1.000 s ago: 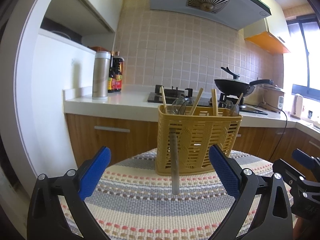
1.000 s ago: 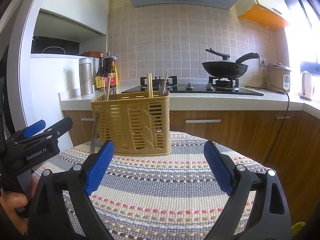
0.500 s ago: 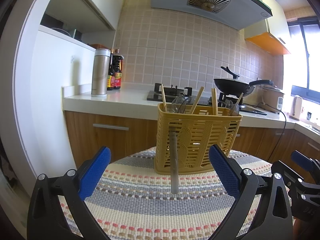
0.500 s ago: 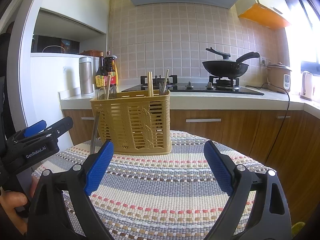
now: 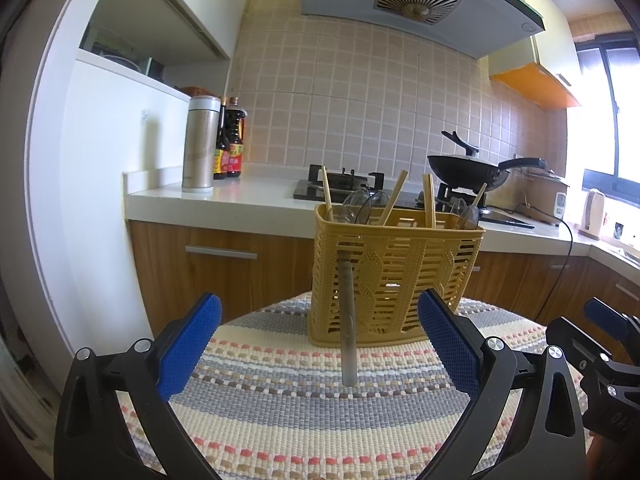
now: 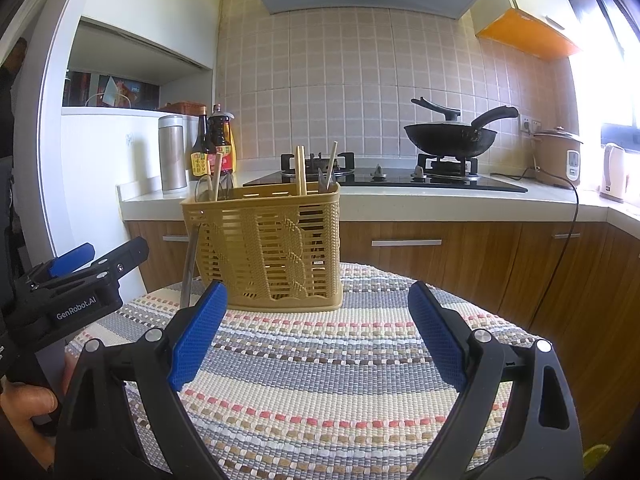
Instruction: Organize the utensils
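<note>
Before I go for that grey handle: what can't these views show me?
- Handle top: both views, lost against the basket wall; hooked or leaning, unclear.
- Utensil lower ends: hidden by the basket weave.
- Handle foot: right view, behind the right gripper finger.
- Left gripper tips: right view, cut by left edge.

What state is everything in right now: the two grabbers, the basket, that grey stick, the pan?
Left gripper: fingers open, empty.
Right gripper: fingers open, empty.
Basket: upright on the mat, holding chopsticks and spoons.
Grey stick: outside, leaning against the basket.
Pan: on the stove, lid on.
</note>
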Motion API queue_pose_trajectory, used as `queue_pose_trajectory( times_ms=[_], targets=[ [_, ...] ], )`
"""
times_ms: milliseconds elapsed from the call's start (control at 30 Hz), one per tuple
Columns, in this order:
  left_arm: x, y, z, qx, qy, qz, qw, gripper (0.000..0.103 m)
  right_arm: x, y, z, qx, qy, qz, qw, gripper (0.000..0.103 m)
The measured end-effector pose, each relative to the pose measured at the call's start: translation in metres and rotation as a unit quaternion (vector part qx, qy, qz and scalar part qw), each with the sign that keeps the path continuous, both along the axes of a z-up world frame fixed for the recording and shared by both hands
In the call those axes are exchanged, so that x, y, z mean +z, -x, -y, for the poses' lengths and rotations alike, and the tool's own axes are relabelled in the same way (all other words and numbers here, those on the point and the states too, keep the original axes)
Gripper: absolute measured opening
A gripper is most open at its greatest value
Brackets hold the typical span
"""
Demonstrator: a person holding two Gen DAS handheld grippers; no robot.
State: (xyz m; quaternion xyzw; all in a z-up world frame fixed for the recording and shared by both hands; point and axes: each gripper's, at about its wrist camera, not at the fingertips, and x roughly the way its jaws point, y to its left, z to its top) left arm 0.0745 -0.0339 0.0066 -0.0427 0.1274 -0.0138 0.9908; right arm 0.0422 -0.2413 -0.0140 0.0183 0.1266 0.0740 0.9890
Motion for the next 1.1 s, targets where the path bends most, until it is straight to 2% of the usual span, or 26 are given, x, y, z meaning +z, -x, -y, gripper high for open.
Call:
queue_pose_trajectory(
  times_ms=[667,1100],
  targets=[
    [-0.007,-0.004,0.010,0.000,-0.017,-0.007,0.9998,0.095,0.000,0.004,0.003,-0.013,-0.008,0.010,1.000,0.093],
    [-0.005,-0.002,0.007,0.009,-0.019,0.006,0.9998,0.096,-0.001,0.004,0.001,-0.017,-0.004,0.011,1.000,0.093]
  ],
)
